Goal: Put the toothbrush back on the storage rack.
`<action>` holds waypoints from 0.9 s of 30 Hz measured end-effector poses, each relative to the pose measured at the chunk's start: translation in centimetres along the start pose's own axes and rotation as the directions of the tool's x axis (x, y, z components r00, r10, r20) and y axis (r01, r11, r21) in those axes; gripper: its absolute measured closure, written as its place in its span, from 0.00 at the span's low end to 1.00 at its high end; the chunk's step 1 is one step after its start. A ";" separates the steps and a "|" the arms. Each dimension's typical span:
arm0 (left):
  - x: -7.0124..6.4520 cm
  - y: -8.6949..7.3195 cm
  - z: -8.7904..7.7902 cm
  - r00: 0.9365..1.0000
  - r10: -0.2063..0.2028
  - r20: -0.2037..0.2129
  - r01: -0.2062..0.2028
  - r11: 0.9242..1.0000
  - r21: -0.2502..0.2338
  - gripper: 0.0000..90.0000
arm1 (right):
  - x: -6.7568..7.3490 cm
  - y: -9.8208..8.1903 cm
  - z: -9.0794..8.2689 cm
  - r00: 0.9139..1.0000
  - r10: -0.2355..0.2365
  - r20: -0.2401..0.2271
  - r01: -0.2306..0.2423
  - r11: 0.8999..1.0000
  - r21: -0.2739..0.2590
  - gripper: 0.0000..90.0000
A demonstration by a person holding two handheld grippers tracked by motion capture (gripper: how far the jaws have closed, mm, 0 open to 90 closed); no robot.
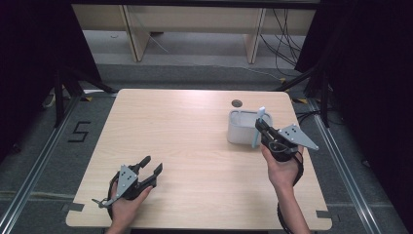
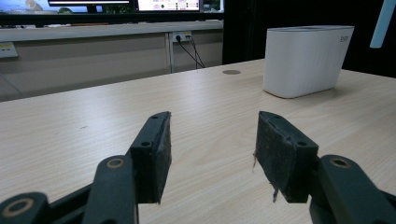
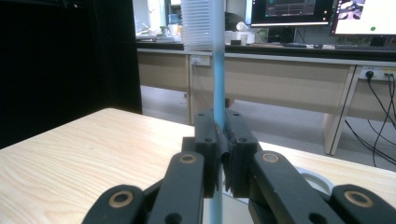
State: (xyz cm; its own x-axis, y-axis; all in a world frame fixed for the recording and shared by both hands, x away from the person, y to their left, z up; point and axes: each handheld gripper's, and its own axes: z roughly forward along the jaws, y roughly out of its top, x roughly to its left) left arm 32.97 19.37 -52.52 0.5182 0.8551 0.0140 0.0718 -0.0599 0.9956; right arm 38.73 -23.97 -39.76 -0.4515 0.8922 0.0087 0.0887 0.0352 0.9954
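Note:
A light blue toothbrush (image 1: pixel 255 139) stands upright, pinched between the jaws of my right gripper (image 1: pixel 260 126) at the table's right side. It hangs at the front right rim of a white oval holder (image 1: pixel 241 127). In the right gripper view the blue handle (image 3: pixel 218 70) rises from the shut gripper (image 3: pixel 222 140), the white bristles at its top, and the holder's rim (image 3: pixel 317 179) shows below. My left gripper (image 1: pixel 151 165) lies low at the table's front left, open, with nothing between its pads (image 2: pixel 212 154). It looks toward the holder (image 2: pixel 306 60) and the toothbrush (image 2: pixel 384 23).
The light wooden table (image 1: pixel 185 126) has a round cable hole (image 1: pixel 237 103) behind the holder. Desks and cables stand beyond the far edge, and dark curtains hang at both sides.

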 end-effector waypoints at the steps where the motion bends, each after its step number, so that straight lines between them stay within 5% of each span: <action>1: 0.0 0.0 0.0 1.000 0.000 0.000 0.000 1.000 0.000 0.50 | -0.1 0.0 0.0 1.000 0.002 0.000 -0.002 1.000 0.004 0.95; 4: 0.0 0.0 0.0 1.000 0.000 0.000 0.000 1.000 0.000 0.50 | 0.0 0.1 0.0 1.000 0.029 -0.008 -0.029 0.999 0.015 0.95; 13: 0.0 0.0 0.0 1.000 0.001 0.002 -0.001 1.000 -0.001 0.50 | -0.7 0.6 0.1 1.000 -0.003 0.014 0.003 1.000 -0.010 0.95; 14: 0.0 0.0 0.0 1.000 0.002 0.002 -0.002 1.000 -0.001 0.50 | -0.5 0.6 0.0 1.000 0.030 0.009 -0.030 1.000 -0.001 0.95; 16: 0.0 0.0 0.0 1.000 0.002 0.001 -0.002 1.000 -0.002 0.50 | -0.9 0.7 0.1 1.000 -0.009 0.012 0.009 1.000 -0.001 0.95; 27: -0.1 0.0 0.0 1.000 0.003 0.002 -0.003 1.000 -0.002 0.50 | -1.2 1.1 0.2 1.000 0.020 0.023 -0.020 1.000 -0.009 0.95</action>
State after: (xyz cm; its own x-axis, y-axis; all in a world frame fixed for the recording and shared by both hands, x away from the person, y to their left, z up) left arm 32.95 19.31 -52.52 0.5203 0.8538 0.0173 0.0681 -0.0617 0.9958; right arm 39.55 -24.86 -38.68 -0.4289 0.9030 0.0261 0.0893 0.0136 0.9959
